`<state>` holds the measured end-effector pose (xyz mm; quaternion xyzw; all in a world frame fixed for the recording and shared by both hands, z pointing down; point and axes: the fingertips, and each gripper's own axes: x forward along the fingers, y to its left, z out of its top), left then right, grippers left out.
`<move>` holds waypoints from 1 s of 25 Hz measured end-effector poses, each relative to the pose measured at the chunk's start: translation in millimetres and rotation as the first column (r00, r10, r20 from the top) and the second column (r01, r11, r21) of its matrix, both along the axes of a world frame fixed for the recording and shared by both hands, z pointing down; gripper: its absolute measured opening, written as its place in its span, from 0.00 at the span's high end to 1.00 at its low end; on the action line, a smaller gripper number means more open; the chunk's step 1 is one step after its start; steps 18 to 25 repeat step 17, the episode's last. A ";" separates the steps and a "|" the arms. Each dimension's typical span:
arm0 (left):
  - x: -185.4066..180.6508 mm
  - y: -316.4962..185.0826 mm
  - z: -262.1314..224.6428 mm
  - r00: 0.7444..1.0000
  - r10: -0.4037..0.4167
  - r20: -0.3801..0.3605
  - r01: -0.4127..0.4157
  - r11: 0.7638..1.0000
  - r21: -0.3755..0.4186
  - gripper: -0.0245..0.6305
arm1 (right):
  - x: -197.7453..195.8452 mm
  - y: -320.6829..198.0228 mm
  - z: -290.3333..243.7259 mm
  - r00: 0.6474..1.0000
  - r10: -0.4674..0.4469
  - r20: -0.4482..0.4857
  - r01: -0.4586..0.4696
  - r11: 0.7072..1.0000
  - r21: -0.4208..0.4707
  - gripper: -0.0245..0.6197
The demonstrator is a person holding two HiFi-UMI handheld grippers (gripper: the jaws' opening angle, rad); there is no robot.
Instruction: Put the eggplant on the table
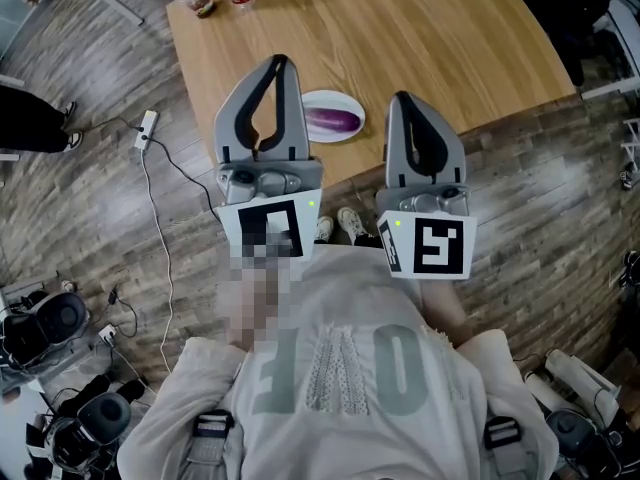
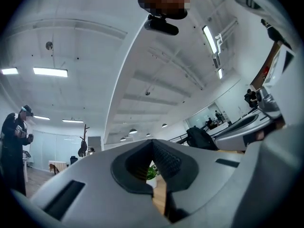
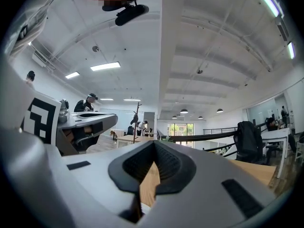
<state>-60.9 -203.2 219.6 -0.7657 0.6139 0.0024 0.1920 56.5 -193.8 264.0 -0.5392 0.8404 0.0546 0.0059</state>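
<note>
Grey jaws of the left gripper and right gripper were pressed together on nothing at mid-frame. Beyond them, upper centre, the eggplant lay on a white plate by the near edge of the table. Judged risk: an off-centre pinch could squirt the glossy eggplant loose or shove the plate off that edge.

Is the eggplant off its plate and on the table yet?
Not yet. The eggplant lies on the white plate on the wooden table. The left tool and right tool are both shut, holding nothing. Left to do: grab it, lift it off, set it on bare wood.
</note>
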 end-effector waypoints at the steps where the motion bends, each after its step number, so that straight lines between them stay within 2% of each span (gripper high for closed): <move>1: 0.4 1.6 -1.3 1.000 0.009 0.002 -0.009 1.000 0.006 0.95 | -1.3 0.7 -0.4 1.000 -0.005 -0.004 0.005 1.000 0.003 0.93; 4: -1.4 3.9 -4.6 1.000 0.024 0.008 -0.024 1.000 0.018 0.95 | -4.9 1.3 -1.2 1.000 -0.020 -0.014 0.020 1.000 0.010 0.93; 8: -11.8 2.9 -9.4 0.999 0.021 -0.040 -0.020 0.999 0.029 0.95 | -8.7 0.4 -2.4 0.999 -0.047 -0.008 0.047 0.999 0.008 0.93; 12: -18.1 6.4 -12.9 0.999 0.016 -0.041 -0.015 0.999 0.045 0.95 | -11.8 1.5 -3.2 0.998 -0.062 -0.003 0.062 0.998 0.007 0.93; 17: -29.6 13.6 -26.6 0.997 -0.002 -0.077 0.010 0.995 0.098 0.95 | -17.0 5.0 -7.5 0.996 -0.089 0.000 0.089 0.996 0.013 0.93; 25: -29.6 13.6 -26.6 0.997 -0.002 -0.077 0.010 0.995 0.098 0.95 | -17.0 5.0 -7.5 0.996 -0.089 0.000 0.089 0.996 0.013 0.93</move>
